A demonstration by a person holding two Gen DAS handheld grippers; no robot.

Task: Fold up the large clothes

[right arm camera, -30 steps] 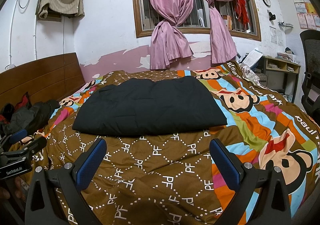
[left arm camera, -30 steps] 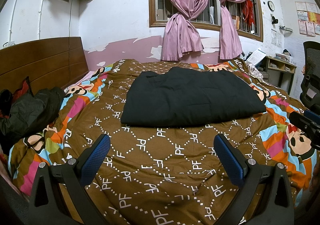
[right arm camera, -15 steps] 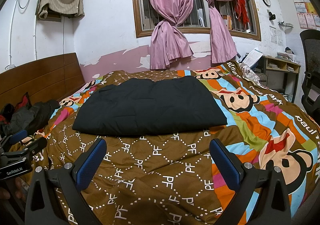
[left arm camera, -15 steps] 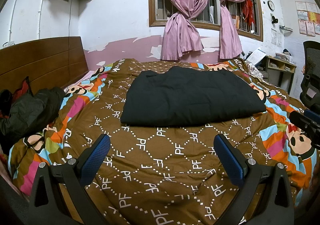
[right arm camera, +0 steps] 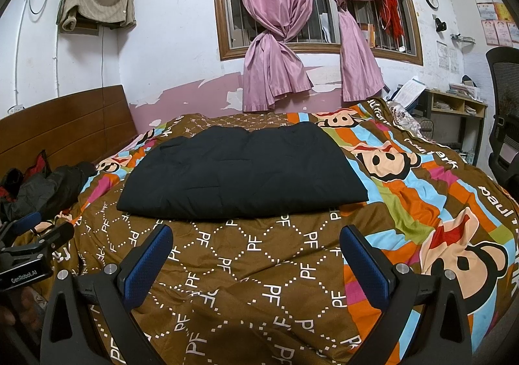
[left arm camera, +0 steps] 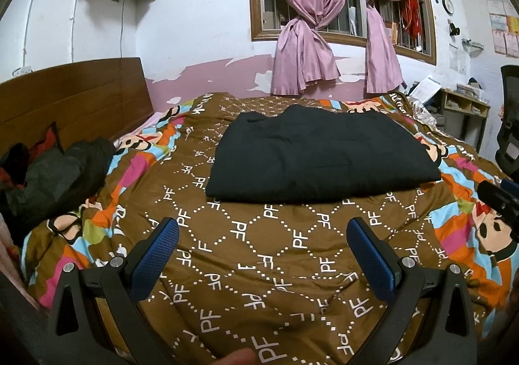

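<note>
A black garment lies folded into a flat rectangle in the middle of the bed; it also shows in the right wrist view. My left gripper is open and empty, held above the brown quilt a short way in front of the garment's near edge. My right gripper is open and empty too, in front of the same edge. Each gripper shows at the edge of the other's view: the right one, the left one.
The patterned quilt covers the bed. A dark heap of clothes lies at the left by the wooden headboard. A desk and office chair stand at the right. Pink curtains hang behind.
</note>
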